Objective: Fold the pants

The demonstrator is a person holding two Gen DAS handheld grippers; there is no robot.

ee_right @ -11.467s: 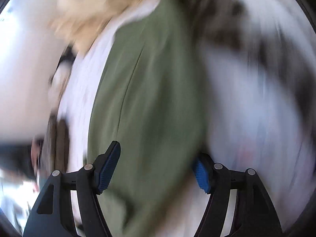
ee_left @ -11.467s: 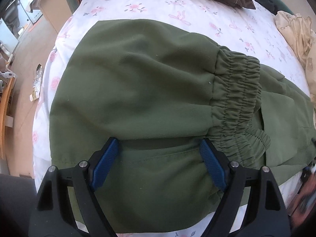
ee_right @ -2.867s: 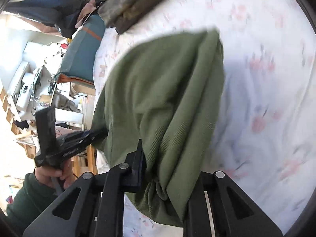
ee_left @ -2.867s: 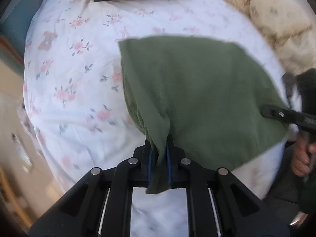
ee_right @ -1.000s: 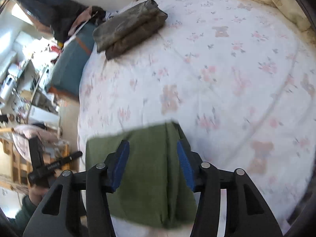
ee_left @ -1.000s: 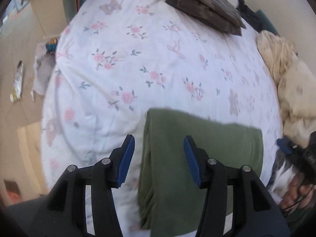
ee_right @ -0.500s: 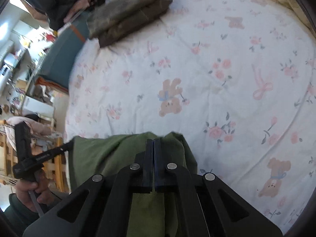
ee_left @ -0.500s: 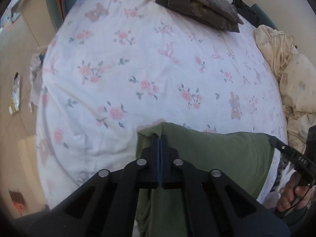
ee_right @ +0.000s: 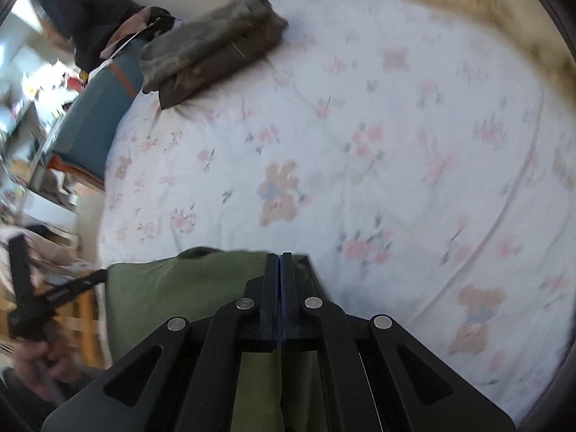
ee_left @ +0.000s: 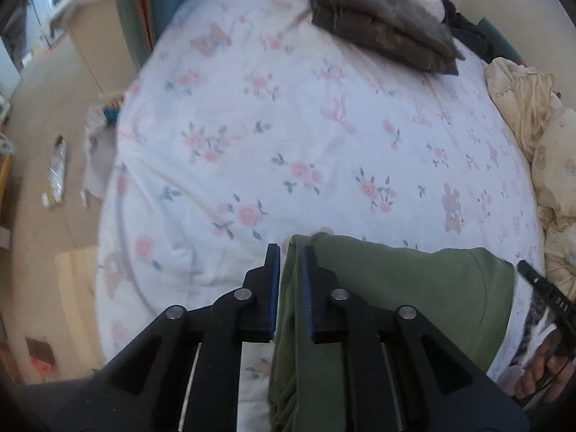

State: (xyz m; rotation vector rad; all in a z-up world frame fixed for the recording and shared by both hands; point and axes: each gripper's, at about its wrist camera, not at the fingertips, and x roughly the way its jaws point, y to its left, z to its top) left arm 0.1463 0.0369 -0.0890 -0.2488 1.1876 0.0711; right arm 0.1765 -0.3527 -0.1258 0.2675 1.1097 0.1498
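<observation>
- The left claw (ee_left: pixel 291 257) points forward and down over the near edge of the bed, its two blue-lined fingers (ee_left: pixel 274 270) standing slightly apart with the left folded edge of the green pants (ee_left: pixel 396 288) running up between them; the cloth fills the narrow gap, and I cannot tell whether the pads still press it.
- The right claw (ee_right: pixel 279 257) reaches forward at a like angle, its two fingers pressed together so that no gap shows, pinching the right edge of the pants (ee_right: pixel 187 273).
- In the left wrist view the right claw's black tip shows at the far right edge of the pants, with the person's right hand (ee_left: pixel 540 370) below it gripping the handle.
- In the right wrist view the left claw's black body comes in from the left to the pants' corner, with the left hand (ee_right: pixel 36 356) wrapped round its handle.
- There is one pair of green pants, folded into a compact rectangle, lying at the near edge of the bed between the two claws.
- The bed carries one white sheet (ee_left: pixel 288 126) printed with pink flowers, bows and bears.
- One folded stack of dark camouflage clothes (ee_left: pixel 381 18) lies at the far end of the bed, well apart from the pants.
- One crumpled cream blanket (ee_left: pixel 540 126) is heaped along the right side of the bed.
- One wrapper (ee_left: pixel 57 172) lies on the floor to the left of the bed.
</observation>
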